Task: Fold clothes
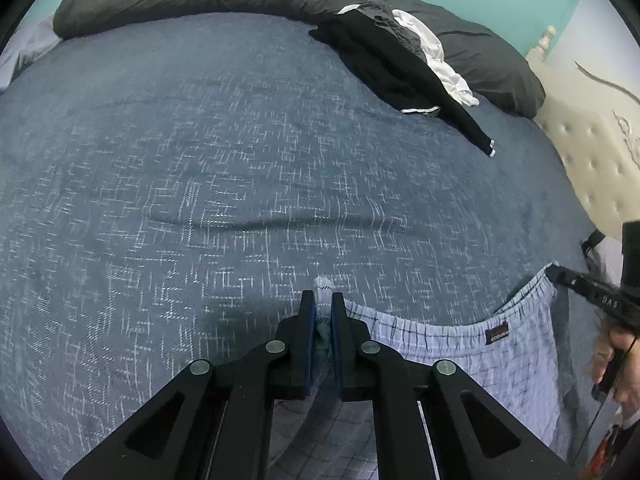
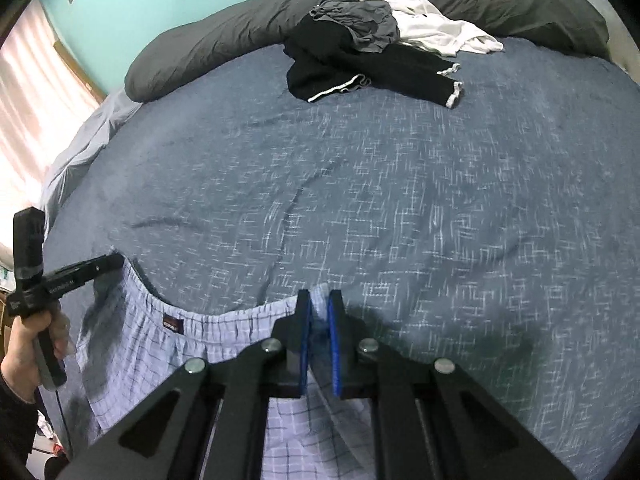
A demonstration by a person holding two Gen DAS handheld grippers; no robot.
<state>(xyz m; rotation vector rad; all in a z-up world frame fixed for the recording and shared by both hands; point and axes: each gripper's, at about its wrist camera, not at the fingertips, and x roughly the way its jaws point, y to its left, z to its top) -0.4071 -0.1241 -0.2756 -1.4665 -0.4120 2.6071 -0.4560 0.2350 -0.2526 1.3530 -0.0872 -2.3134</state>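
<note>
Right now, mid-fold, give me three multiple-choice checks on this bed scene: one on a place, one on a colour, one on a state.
1. Where is the unfolded clothes pile?
A. far side of the bed, by the dark pillow
B. under the left gripper
C. on the floor

2. What colour is the garment being held?
A. red
B. light blue plaid
C. plain black

3. How is the plaid shorts waistband held?
A. by neither gripper
B. by the right gripper only
C. by both grippers, one at each end

Answers: 1 A, it lies against the dark pillow. 2 B, pale checked cloth. 3 C, left gripper and right gripper each pinch an end.
</note>
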